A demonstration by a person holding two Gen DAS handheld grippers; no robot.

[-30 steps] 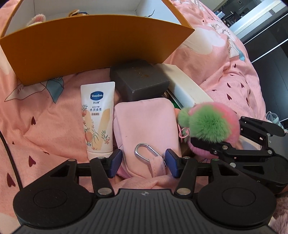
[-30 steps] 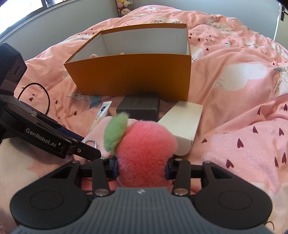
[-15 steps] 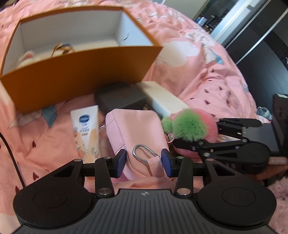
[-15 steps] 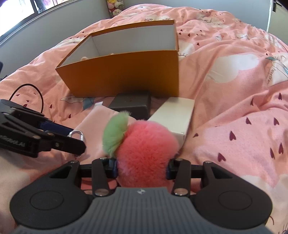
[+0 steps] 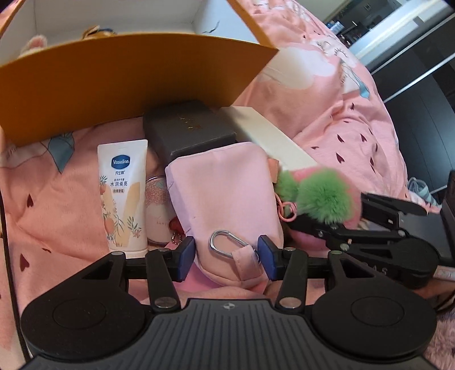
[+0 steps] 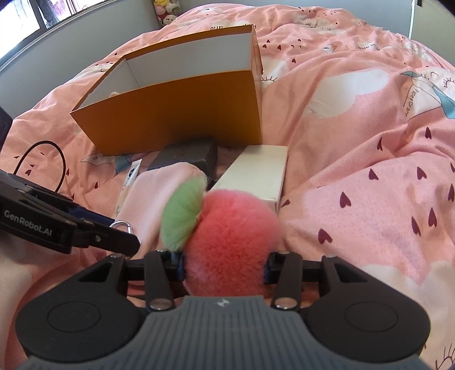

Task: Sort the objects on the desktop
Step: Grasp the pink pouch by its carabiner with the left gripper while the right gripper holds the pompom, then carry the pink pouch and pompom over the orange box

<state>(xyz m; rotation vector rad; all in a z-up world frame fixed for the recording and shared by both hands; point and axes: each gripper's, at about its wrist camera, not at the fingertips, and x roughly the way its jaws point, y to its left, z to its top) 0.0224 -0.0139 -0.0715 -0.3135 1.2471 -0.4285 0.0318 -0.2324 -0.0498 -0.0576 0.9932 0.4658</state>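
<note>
our right gripper (image 6: 224, 263) clamps the fluffy peach pompom (image 6: 231, 242). our left gripper (image 5: 226, 256) is opening around the pink pouch (image 5: 224, 193), not yet pinching. we'd close squarely on its tab, then lift toward the orange box (image 5: 113, 94) at 12 o'clock.

Home bedroom, pink printed duvet (image 6: 355, 136), plush toys (image 6: 166, 11) by window

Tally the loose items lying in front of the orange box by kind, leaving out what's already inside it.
Boxes: 2, dark box and white box
Pouches: 1, pink pouch
Tubes: 1, Vaseline tube
Round compacts: 1, compact, partly hidden
Plush charms: 1, pompom
Total: 6
</note>
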